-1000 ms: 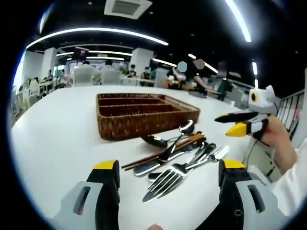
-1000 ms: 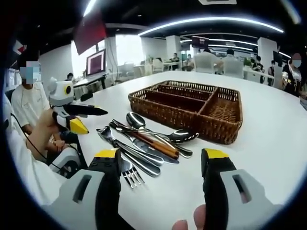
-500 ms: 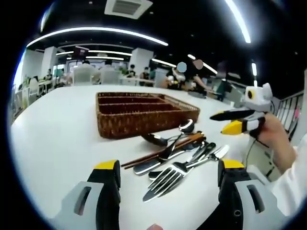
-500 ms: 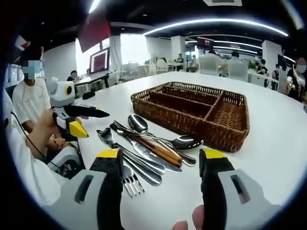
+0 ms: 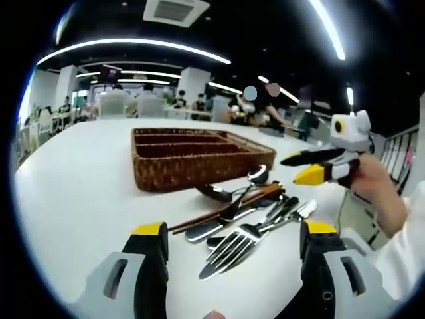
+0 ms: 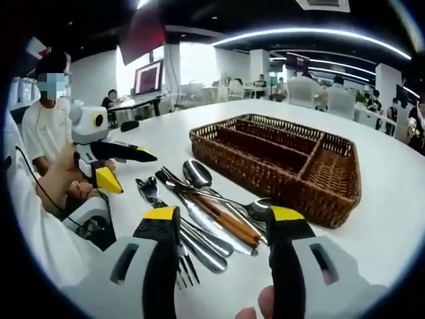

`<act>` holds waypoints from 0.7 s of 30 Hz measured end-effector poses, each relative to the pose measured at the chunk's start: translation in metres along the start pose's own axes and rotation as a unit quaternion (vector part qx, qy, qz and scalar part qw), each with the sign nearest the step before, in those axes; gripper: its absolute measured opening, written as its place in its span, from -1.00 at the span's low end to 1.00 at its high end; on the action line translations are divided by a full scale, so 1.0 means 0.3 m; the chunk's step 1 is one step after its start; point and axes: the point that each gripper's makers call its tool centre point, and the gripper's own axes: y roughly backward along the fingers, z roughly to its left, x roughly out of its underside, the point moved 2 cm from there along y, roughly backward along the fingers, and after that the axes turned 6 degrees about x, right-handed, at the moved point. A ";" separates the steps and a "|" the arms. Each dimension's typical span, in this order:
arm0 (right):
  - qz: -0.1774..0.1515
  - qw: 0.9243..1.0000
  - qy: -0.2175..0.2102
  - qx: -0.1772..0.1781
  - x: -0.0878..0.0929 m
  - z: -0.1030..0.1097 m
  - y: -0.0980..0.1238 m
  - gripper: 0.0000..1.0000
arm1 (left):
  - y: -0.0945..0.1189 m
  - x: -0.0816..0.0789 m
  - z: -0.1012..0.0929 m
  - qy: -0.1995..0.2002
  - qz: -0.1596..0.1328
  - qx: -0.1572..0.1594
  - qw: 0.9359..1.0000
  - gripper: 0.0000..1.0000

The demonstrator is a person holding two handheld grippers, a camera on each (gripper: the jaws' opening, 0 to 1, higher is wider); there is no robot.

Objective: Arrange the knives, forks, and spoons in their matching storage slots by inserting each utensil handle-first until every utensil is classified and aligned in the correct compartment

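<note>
A brown wicker tray (image 5: 174,177) with several long slots stands on the white table (image 5: 73,193). In front of it lies a loose pile of utensils (image 5: 247,207): a fork (image 5: 229,247), a spoon (image 5: 257,175), knives and a wood-handled piece. My left gripper (image 5: 234,229) hovers open just short of the fork. My right gripper (image 6: 224,214) is open above the pile, over the wood-handled knife (image 6: 229,219), with the spoon (image 6: 197,174) and tray (image 6: 265,174) beyond. Each gripper appears in the other's view: the right gripper (image 5: 317,166) beside the pile, the left gripper (image 6: 106,163) at the table's near side.
A person's hand (image 5: 382,189) holds the right gripper near the table edge. A seated person (image 6: 41,136) is at the left in the right gripper view. Behind the tray the white table stretches far, with more tables and people beyond.
My right gripper has moved forward and lower over the utensil pile, and its jaws stand slightly closer together. The left gripper has barely moved.
</note>
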 end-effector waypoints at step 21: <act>0.010 0.997 0.065 -0.047 -0.063 0.026 -0.123 -0.32 | 0.004 -0.003 0.020 0.004 -0.001 0.000 1.000 0.63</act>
